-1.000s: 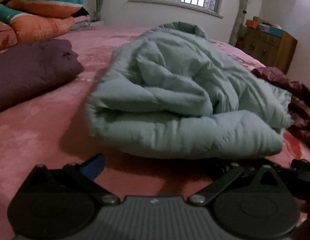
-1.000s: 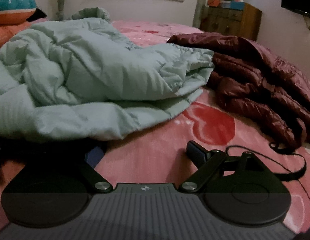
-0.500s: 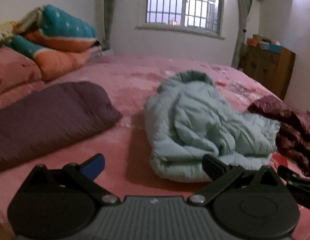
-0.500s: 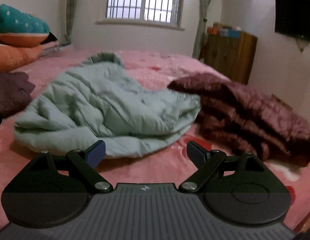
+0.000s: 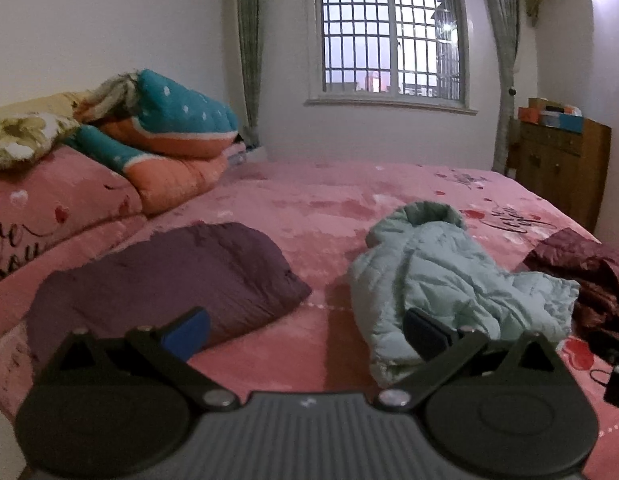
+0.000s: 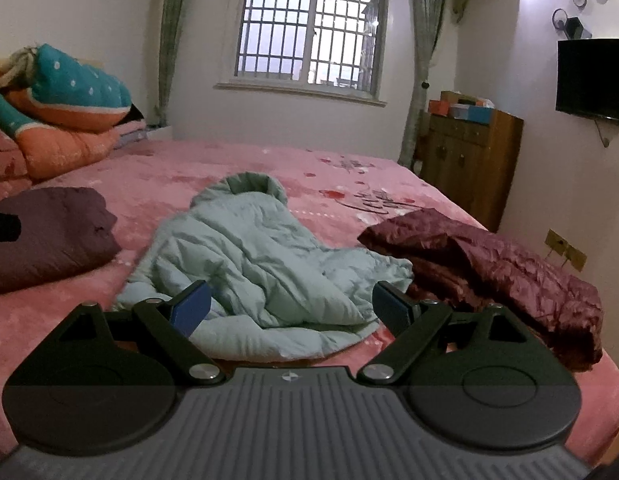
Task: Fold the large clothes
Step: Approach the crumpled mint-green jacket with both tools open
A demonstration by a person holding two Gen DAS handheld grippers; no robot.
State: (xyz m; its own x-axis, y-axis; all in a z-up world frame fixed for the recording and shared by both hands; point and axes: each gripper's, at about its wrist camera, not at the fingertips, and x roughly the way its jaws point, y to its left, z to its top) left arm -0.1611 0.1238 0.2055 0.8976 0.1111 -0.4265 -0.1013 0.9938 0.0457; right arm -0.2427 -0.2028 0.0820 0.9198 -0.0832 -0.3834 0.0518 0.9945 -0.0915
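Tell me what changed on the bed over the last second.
Both grippers, the left and the right, drew back and up from the pale green padded jacket, jaws open and empty throughout. The jacket, folded purple coat and crumpled maroon jacket stayed put on the pink bedspread.

Black hand-held gripper [image 6: 291, 312], blue pads [image 6: 189, 312], possibly rubber.

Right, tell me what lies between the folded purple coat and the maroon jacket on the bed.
The crumpled mint-green puffer coat lies between the purple coat and the maroon jacket, touching the maroon one; the right wrist view shows it best.
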